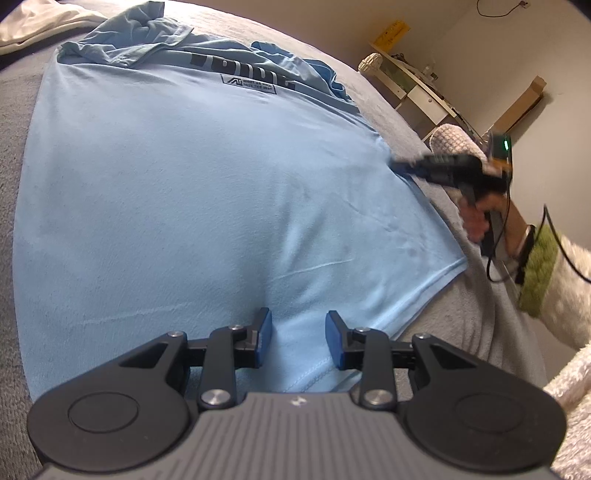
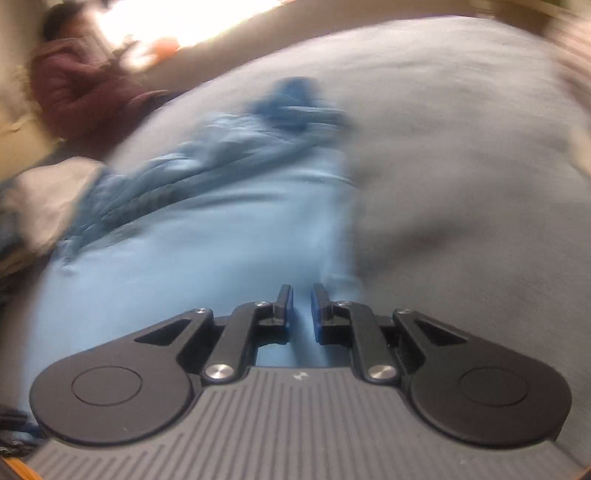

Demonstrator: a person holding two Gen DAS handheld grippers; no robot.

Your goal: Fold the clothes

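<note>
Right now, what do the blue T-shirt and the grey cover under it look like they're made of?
Blue T-shirt: looks like soft cotton-type jersey, matte; it lies in fine creases, with a stitched hem and a dark print.
Grey cover: seems a brushed or fleecy fabric, matte; its surface shows a fine nap. The exact fibre of either can't be told.

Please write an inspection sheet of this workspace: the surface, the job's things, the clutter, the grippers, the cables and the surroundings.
Surface: grey blanket.
Job's things: light blue T-shirt spread out, top end bunched.
Clutter: white cloth at the far corner.
Grippers: left gripper open above the hem; right gripper nearly shut at the shirt's side edge, grip unclear.
Cables: black cable at the right wrist.
Surroundings: white shelf, cardboard box.
</note>
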